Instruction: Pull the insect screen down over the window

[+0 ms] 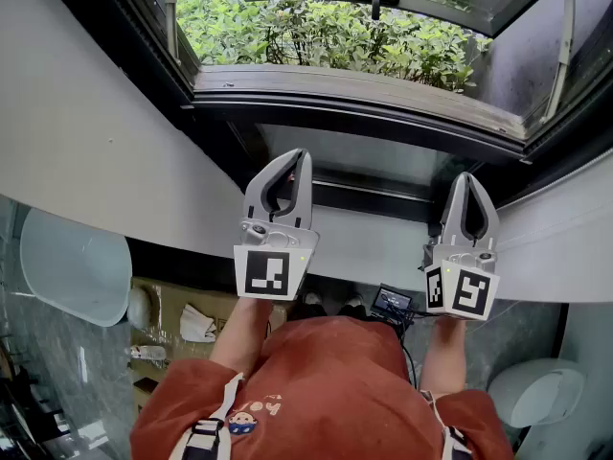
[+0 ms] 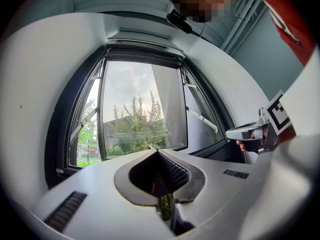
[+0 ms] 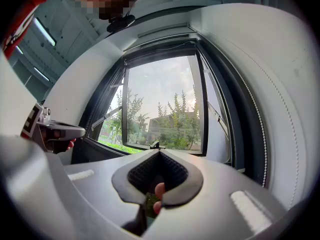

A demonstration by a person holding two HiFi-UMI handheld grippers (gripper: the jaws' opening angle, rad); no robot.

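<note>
I held both grippers up in front of the open window (image 1: 364, 99), side by side and apart, the right gripper (image 1: 466, 178) at about 3 o'clock from the left gripper (image 1: 299, 153). Both pointed toward 12 o'clock, at the opening. Each gripper's own view showed the same thing: the two jaws were pressed together at the tips with nothing between them. Through the hollow behind the tips I saw only green leaves and, on the right one, a bit of my own hand. I judged I kept them closed because there was nothing yet to take hold of.

The sash (image 1: 412, 3) stood swung outward on its side stays, with the shrubs (image 1: 316, 32) showing beneath it, so the opening was bare. I could not pick out the insect screen itself in any view — nothing was drawn across the opening. From the task I judged it sat retracted at the head of the frame (image 2: 145, 49), at 12 o'clock in both gripper views, well above where my jaws pointed.

So the pull had not started. I reckoned the next move would call for raising both grippers to that top edge, parting the jaws, and finding whatever bar or tab the screen offers.
</note>
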